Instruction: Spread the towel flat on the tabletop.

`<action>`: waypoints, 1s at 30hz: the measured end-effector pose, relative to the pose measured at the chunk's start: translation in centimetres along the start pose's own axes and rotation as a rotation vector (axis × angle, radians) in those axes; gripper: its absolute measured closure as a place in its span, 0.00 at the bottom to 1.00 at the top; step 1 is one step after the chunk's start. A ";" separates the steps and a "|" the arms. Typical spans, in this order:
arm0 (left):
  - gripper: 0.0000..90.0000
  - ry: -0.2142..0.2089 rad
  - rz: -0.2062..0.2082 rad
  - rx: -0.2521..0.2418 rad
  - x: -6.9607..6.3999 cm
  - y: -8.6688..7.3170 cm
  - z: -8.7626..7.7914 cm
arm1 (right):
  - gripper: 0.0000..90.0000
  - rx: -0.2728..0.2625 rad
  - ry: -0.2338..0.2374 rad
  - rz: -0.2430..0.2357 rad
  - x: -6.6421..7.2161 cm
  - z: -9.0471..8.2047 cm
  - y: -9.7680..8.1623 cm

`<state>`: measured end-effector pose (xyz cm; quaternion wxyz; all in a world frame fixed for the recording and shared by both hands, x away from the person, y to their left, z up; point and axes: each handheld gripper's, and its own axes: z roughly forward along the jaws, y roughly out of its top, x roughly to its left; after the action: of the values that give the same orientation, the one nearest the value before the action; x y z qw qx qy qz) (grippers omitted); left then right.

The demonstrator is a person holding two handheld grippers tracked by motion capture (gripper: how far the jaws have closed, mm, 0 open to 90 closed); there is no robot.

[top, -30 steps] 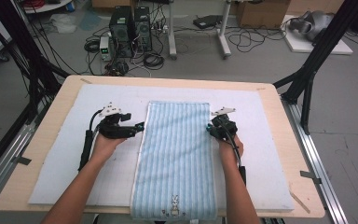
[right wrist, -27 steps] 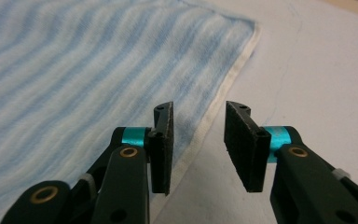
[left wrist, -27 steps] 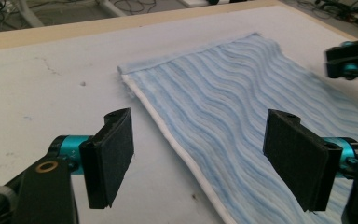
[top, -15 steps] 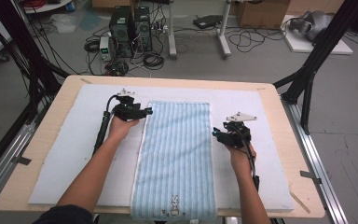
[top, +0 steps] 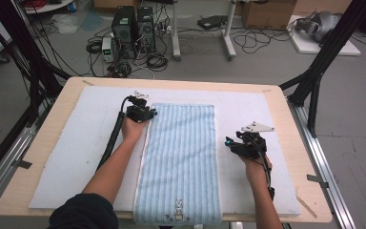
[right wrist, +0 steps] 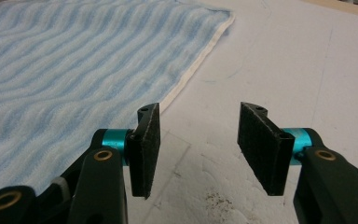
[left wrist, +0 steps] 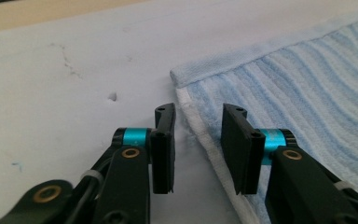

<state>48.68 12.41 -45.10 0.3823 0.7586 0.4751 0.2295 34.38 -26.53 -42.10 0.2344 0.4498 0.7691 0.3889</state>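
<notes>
The left gripper (left wrist: 198, 140) is being held low over the towel's (top: 181, 157) far left corner, its jaws partly apart and having just been closing; the white hem (left wrist: 200, 128) is lying between them, but the pads are not yet being pressed on it. The right gripper (right wrist: 198, 144) is being held over the bare white mat (top: 66, 157), just right of the towel's right edge, its jaws standing apart with nothing between them. The blue striped towel is lying flat and lengthwise down the middle of the mat, its rabbit emblem (top: 177, 210) at the near end.

For a sound grip, the left pads should probably be lowered until the hem is being caught squarely, not merely brushed. The right gripper likely needs to be carried to the far right corner (right wrist: 226, 16), so that both corners are being lifted evenly and the cloth is not being skewed.
</notes>
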 end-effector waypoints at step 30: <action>0.33 -0.111 -0.113 -0.069 2.7 -1.2 -3.9 | 0.80 0.084 0.040 -0.053 2.1 8.6 3.8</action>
<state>46.48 16.58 -43.72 0.4460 0.7287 0.4870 0.1815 41.42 -20.23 -44.15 0.2103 0.4307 0.8009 0.3589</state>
